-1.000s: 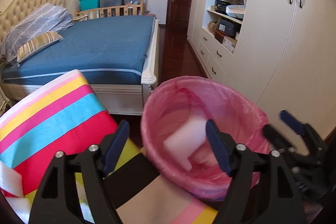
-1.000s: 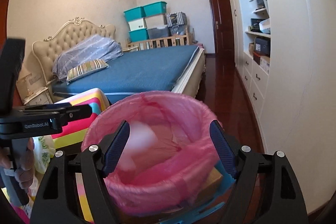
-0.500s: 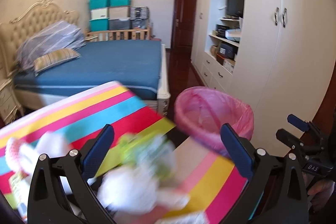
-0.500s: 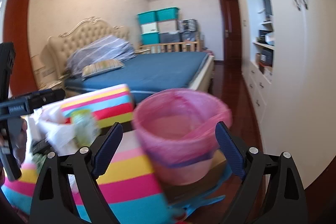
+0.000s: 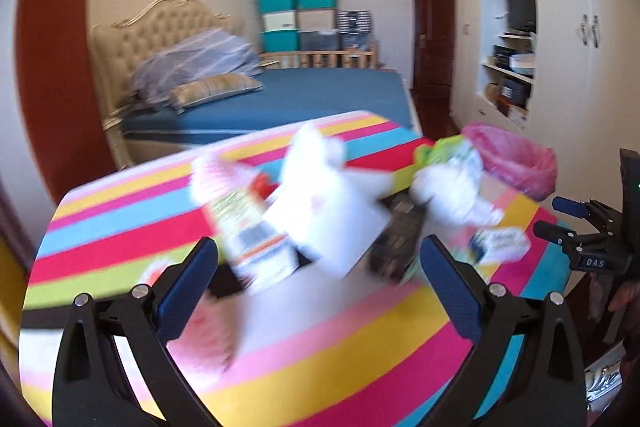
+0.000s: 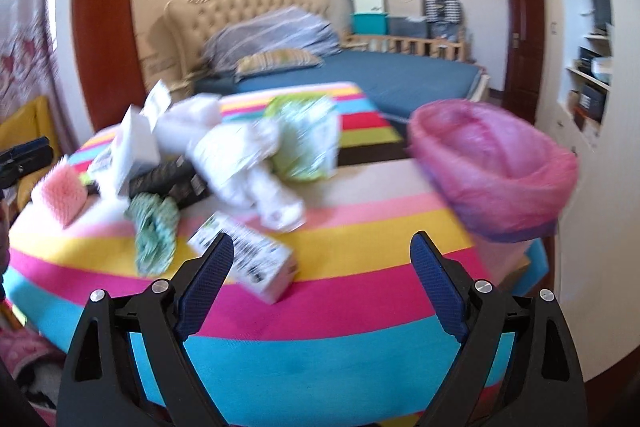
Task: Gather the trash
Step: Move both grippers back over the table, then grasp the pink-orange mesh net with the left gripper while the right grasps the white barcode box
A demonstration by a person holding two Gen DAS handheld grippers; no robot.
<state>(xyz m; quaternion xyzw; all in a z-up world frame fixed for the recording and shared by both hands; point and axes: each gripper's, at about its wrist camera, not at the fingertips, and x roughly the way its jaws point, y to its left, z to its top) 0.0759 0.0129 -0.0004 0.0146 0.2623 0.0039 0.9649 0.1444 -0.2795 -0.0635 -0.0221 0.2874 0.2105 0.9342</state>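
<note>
A heap of trash lies on a table with a striped cloth [image 6: 360,247]: white crumpled paper [image 6: 240,163], a green wrapper [image 6: 304,139], a white printed box [image 6: 248,259], a black packet [image 6: 172,179], a pink sponge [image 6: 64,199] and a green netted bundle [image 6: 154,231]. The bin with a pink liner [image 6: 496,171] stands at the table's right edge. My right gripper [image 6: 322,275] is open above the cloth, just right of the printed box. My left gripper [image 5: 318,283] is open over the blurred pile [image 5: 332,211], nothing between its fingers. The pink bin [image 5: 516,159] shows far right there.
A blue bed [image 6: 400,75] with a tufted headboard lies beyond the table. White wardrobes and shelves [image 5: 560,67] line the right wall. Teal storage boxes [image 5: 296,15] are stacked at the back by a dark door [image 5: 432,35]. A yellow chair [image 6: 28,123] stands at left.
Both grippers have swung left, away from the pink bin and over the striped table's trash pile. Their jaws have spread wider. The white pieces that fell into the bin are out of sight.
</note>
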